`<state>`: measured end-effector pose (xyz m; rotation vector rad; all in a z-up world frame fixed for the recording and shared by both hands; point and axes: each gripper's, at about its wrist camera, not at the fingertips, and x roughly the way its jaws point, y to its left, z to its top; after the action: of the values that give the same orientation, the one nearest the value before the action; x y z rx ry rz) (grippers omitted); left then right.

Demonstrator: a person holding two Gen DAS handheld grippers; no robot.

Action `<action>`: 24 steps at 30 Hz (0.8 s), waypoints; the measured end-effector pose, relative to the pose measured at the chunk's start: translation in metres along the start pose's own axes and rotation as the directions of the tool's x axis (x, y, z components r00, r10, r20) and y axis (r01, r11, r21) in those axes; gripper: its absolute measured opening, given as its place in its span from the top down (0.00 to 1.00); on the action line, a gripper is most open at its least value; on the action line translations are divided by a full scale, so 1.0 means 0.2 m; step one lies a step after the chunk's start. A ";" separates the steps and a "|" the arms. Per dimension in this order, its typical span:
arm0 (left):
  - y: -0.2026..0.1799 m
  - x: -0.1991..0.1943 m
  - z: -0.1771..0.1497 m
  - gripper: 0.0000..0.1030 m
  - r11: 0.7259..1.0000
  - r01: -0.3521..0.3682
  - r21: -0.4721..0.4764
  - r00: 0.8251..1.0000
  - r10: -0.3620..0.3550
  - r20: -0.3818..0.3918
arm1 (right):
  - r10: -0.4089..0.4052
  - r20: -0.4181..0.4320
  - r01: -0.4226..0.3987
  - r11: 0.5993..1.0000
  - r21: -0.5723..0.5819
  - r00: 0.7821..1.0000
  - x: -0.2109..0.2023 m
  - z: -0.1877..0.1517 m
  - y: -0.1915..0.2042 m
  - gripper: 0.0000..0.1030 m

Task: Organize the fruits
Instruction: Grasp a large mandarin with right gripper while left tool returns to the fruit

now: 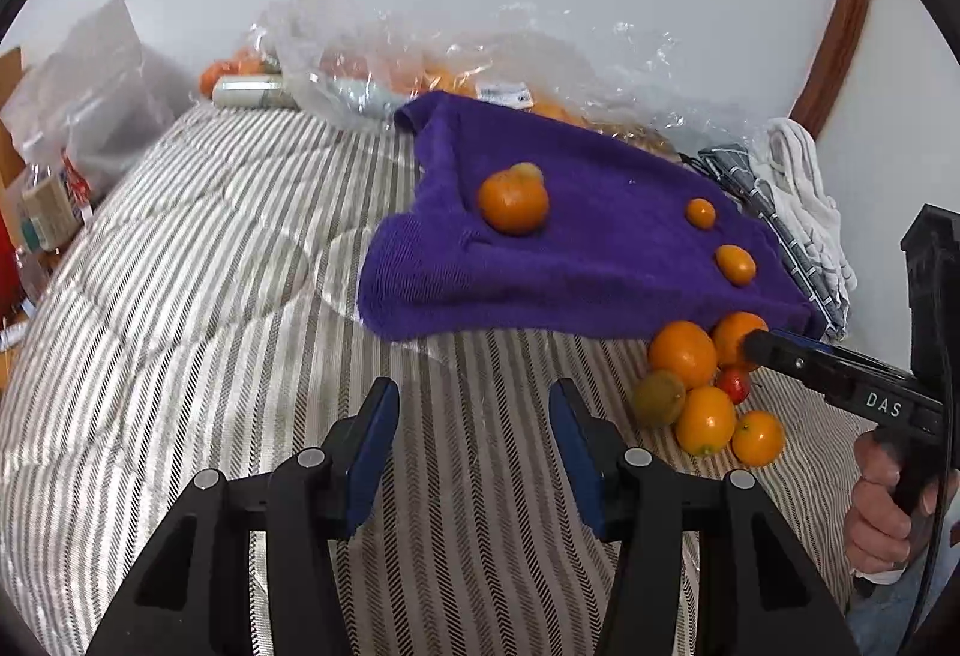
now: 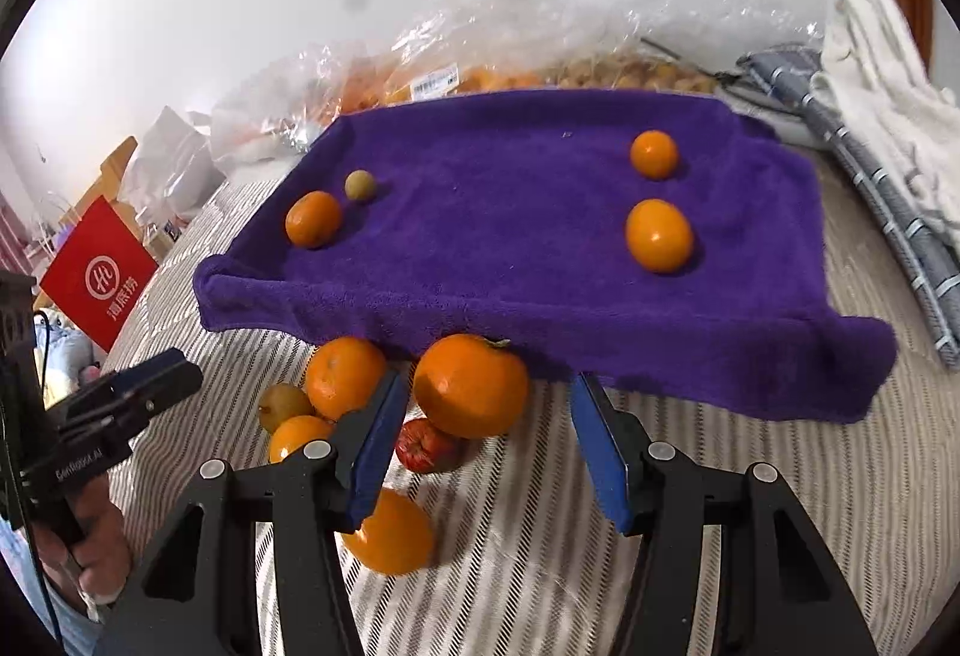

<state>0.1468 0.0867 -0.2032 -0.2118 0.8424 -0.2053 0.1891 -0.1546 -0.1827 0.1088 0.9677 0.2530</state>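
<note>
Striped bedspread (image 1: 210,296), bagged fruit (image 2: 480,80) blurred behind purple towel (image 2: 510,212)

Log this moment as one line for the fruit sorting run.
left gripper: open, empty, over striped bedding | right gripper: open, jaws around large orange in pile | purple towel: four fruits placed

Pretty bright, soft daylight, no harsh shadows. Glare hits the crinkly clear plastic bags (image 2: 528,26) around 12 o'clock. Heavy fisheye bending plus black vignette at every corner; slight motion blur throughout.
</note>
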 end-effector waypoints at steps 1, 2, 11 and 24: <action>0.01 0.01 0.00 0.52 1.000 0.005 -0.008 1.000 -0.005 -0.006 | 0.009 -0.006 -0.009 1.000 0.007 1.000 0.02 0.01 0.00 0.44; 0.01 0.01 0.00 0.52 1.000 0.011 -0.017 1.000 -0.011 -0.009 | 0.016 -0.014 -0.016 1.000 0.013 1.000 0.04 0.01 0.00 0.44; 0.02 0.03 -0.01 0.52 0.999 0.032 -0.027 0.999 -0.033 -0.025 | 0.033 -0.054 -0.032 0.999 0.033 0.998 0.11 0.01 0.01 0.58; 0.01 0.03 -0.01 0.48 0.999 0.031 -0.012 0.999 -0.032 -0.033 | -0.102 0.061 0.099 0.993 0.059 0.993 -0.13 -0.09 -0.19 0.59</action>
<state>0.1499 0.0863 -0.2098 -0.2332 0.8737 -0.2341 0.1654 -0.1995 -0.1801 0.1186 0.9137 0.1287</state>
